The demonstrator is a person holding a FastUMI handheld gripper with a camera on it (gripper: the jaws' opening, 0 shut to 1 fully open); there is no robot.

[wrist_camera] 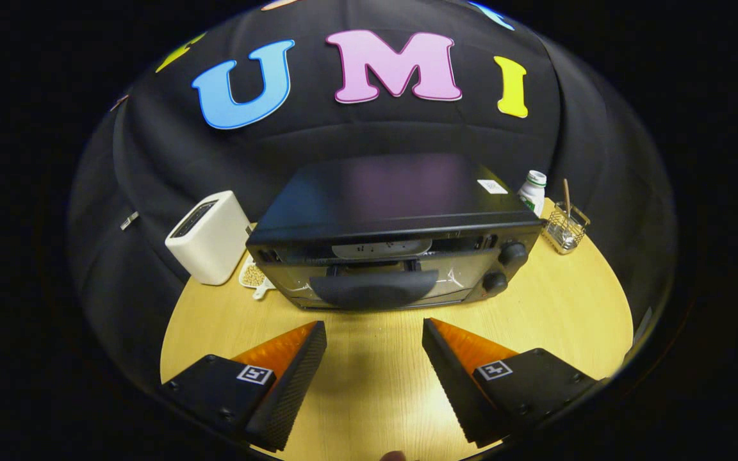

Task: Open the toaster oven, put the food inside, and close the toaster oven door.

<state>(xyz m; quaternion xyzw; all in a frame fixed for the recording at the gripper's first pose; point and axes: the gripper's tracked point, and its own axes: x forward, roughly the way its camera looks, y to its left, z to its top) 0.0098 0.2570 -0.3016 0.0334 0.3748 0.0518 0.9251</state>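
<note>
Gripper (374,333) fingers spread wide, holding nothing, hovering over the round wooden table (555,307). Toaster oven (394,237) sits at 12 o'clock just beyond the fingertips, door (375,282) partly open, tipped outward at the top, handle facing the gripper. Through the gap, possibly a white plate (382,248) inside, hard to tell. White box (210,237) at 10 o'clock, small dish (255,276) beside it. Bottle (532,189) and wire basket (565,228) at 2 o'clock.

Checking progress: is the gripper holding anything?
No, the gripper is open over bare table, short of the toaster oven.
</note>
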